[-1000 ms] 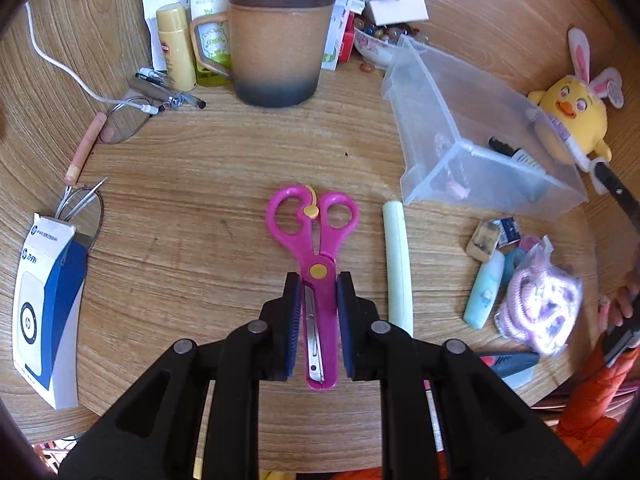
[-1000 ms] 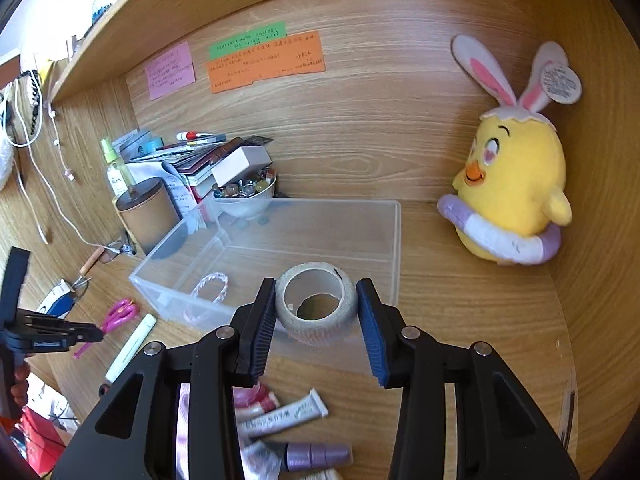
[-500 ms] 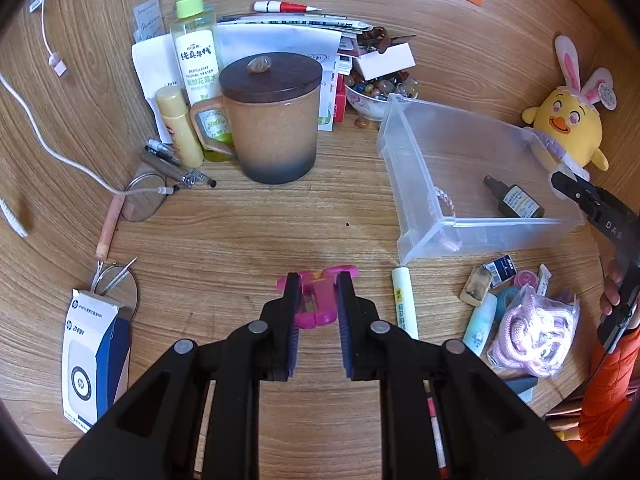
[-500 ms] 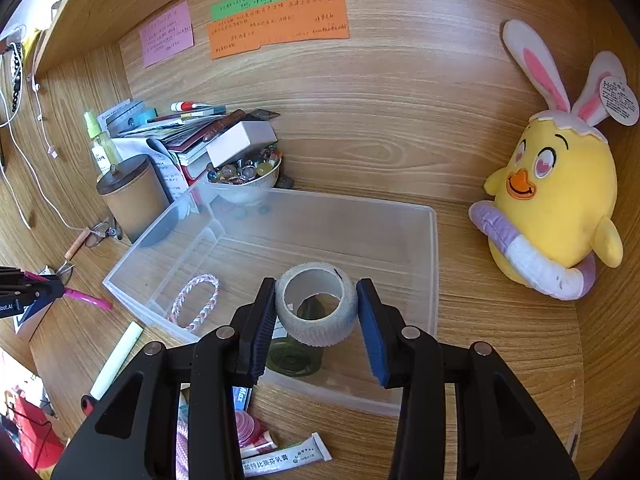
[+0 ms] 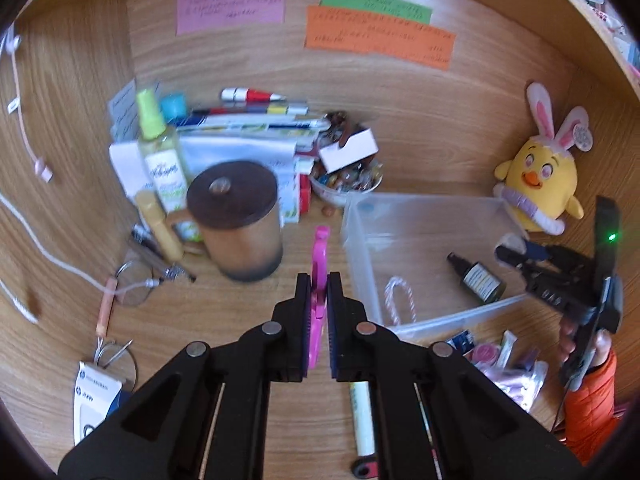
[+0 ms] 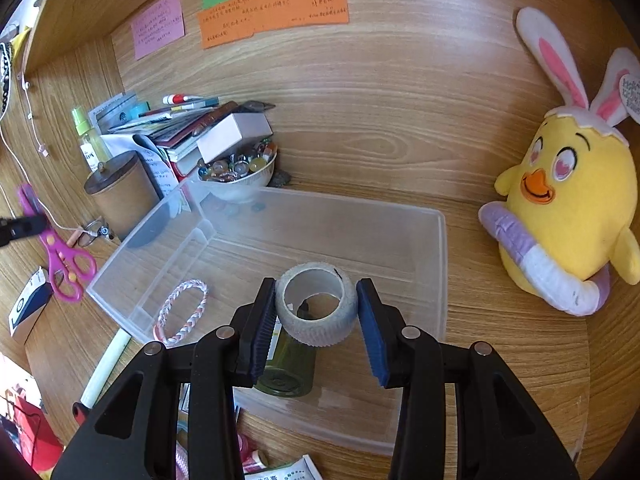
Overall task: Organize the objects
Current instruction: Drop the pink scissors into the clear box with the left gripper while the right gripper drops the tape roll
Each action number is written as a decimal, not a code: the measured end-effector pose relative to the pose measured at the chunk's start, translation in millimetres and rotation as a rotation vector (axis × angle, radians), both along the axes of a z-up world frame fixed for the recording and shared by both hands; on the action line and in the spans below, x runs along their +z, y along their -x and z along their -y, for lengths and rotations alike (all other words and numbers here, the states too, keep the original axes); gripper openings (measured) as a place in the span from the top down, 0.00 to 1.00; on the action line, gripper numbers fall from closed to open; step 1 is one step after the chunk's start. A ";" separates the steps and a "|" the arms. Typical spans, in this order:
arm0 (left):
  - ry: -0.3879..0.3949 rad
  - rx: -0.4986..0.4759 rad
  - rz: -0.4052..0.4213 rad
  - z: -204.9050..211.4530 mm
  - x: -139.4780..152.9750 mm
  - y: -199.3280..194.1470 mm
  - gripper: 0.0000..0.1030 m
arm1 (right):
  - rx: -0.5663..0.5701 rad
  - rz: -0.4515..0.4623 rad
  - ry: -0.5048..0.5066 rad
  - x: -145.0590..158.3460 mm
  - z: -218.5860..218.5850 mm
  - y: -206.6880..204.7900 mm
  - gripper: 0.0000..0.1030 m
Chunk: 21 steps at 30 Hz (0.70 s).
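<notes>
Pink scissors (image 5: 321, 248) hang clear of the desk, seen edge-on, with my left gripper (image 5: 318, 280) closing tight on their blades. In the right wrist view the scissors (image 6: 60, 256) dangle handles-down at the far left. My right gripper (image 6: 316, 284) is shut on a grey-white tape roll (image 6: 316, 328) and holds it above the clear plastic bin (image 6: 400, 232). In the bin lie a dark green bottle (image 6: 286, 372) and a braided bracelet (image 6: 182, 312). The left wrist view shows the right gripper (image 5: 516, 250) over the bin's (image 5: 420, 208) right side.
A lidded brown mug (image 5: 236, 220), a spray bottle (image 5: 160, 152), stacked papers and a bead bowl (image 5: 346, 184) crowd the back left. A plush chick (image 5: 540, 184) sits right of the bin. A white marker (image 5: 362, 420), tubes and a blue-white box (image 5: 94, 400) lie in front.
My left gripper has lifted the pink scissors off the desk and tilted up toward the back wall. The right gripper has carried the tape roll forward over the bin.
</notes>
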<state>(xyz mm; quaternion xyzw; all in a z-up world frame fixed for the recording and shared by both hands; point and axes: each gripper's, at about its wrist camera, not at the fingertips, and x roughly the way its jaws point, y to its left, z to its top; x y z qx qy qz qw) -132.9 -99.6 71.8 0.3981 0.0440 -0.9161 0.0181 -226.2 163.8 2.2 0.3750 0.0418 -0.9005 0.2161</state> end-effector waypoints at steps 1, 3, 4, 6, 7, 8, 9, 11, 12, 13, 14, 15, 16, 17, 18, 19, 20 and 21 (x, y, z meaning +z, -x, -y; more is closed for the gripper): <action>-0.002 -0.004 -0.011 -2.7 3.0 3.4 0.94 | 0.002 0.005 -0.003 -2.1 0.6 1.3 0.64; -0.005 -0.019 -0.032 -8.9 8.1 9.7 0.94 | 0.005 0.013 -0.008 -5.1 1.4 3.0 0.64; -0.008 -0.027 -0.043 -12.4 10.1 12.8 0.94 | 0.006 0.014 -0.008 -5.9 1.6 3.4 0.64; -0.012 -0.049 -0.053 -19.7 11.7 20.0 0.94 | 0.009 0.012 -0.011 -7.1 2.3 3.0 0.64; -0.012 -0.057 -0.054 -23.4 11.1 23.1 0.94 | 0.012 0.011 -0.016 -7.6 3.1 2.9 0.64; -0.013 -0.064 -0.052 -27.0 9.7 27.3 0.94 | 0.016 0.010 -0.020 -8.0 4.0 2.7 0.64; -0.016 -0.068 -0.050 -29.6 8.2 30.7 0.94 | 0.018 0.009 -0.025 -8.5 5.1 2.4 0.64; -0.009 -0.069 -0.062 -34.6 7.0 36.5 0.94 | 0.023 0.007 -0.036 -9.6 6.9 1.6 0.62; -0.017 -0.072 -0.066 -36.2 6.8 39.3 0.94 | 0.025 0.004 -0.042 -10.0 7.9 1.1 0.56; -0.024 -0.073 -0.068 -36.7 6.5 41.3 0.94 | 0.027 -0.001 -0.047 -10.2 8.8 0.2 0.50; -0.029 -0.077 -0.070 -37.9 6.6 43.4 0.93 | 0.031 -0.007 -0.051 -10.0 9.8 -0.9 0.47; -0.027 -0.077 -0.075 -39.4 6.9 44.8 0.93 | 0.035 -0.014 -0.056 -9.7 11.2 -2.0 0.42; -0.024 -0.076 -0.081 -41.1 7.3 46.1 0.93 | 0.040 -0.023 -0.062 -9.1 12.4 -3.7 0.39; -0.025 -0.080 -0.082 -42.8 7.6 47.4 0.93 | 0.043 -0.032 -0.072 -8.4 13.8 -5.4 0.38; -0.030 -0.084 -0.083 -43.9 7.8 48.6 0.92 | 0.046 -0.043 -0.083 -7.4 15.5 -7.5 0.35; -0.033 -0.085 -0.085 -44.8 8.1 49.4 0.92 | 0.048 -0.054 -0.094 -6.6 17.1 -9.5 0.32; -0.033 -0.086 -0.087 -45.9 8.8 49.5 0.92 | 0.051 -0.064 -0.106 -5.7 18.8 -11.7 0.30; -0.031 -0.085 -0.094 -47.2 10.6 49.2 0.92 | 0.054 -0.073 -0.115 -4.6 20.1 -13.7 0.27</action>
